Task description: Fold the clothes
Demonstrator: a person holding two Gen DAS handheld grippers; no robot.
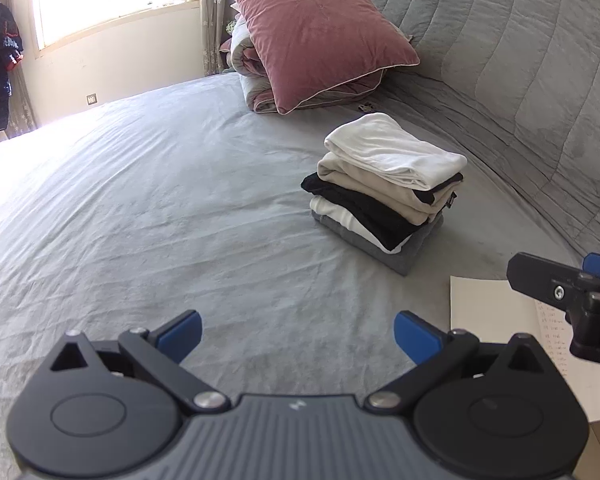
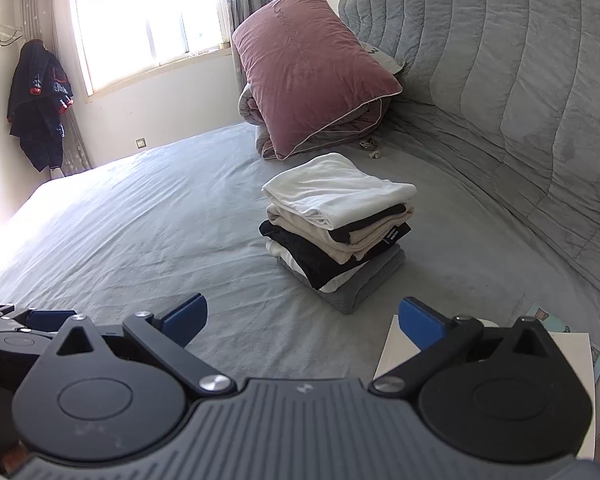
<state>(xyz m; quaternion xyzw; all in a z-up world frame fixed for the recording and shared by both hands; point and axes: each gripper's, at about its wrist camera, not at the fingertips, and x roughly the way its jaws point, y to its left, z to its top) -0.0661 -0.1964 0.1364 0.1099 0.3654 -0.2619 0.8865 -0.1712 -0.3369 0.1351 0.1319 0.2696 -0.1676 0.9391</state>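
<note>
A stack of folded clothes (image 1: 388, 188) (image 2: 338, 226) rests on the grey bed sheet (image 1: 160, 200) (image 2: 140, 208), a white garment on top, then beige, black, white and grey layers. My left gripper (image 1: 298, 334) hovers over the sheet, well short and left of the stack, open with nothing between its blue pads. My right gripper (image 2: 303, 320) is also wide open and empty, just in front of the stack. In the left wrist view the right gripper's fingers (image 1: 540, 276) show at the right edge. Part of the left gripper (image 2: 28, 318) shows at the left edge of the right wrist view.
A pink pillow (image 1: 316, 28) (image 2: 308, 68) leans on a rolled quilt by the padded grey headboard (image 1: 520, 80) (image 2: 520, 100). White paper sheets (image 1: 496, 312) (image 2: 396, 344) lie at the bed's near right. Dark clothes (image 2: 40, 104) hang by the window. Small bits (image 2: 370, 144) lie near the pillow.
</note>
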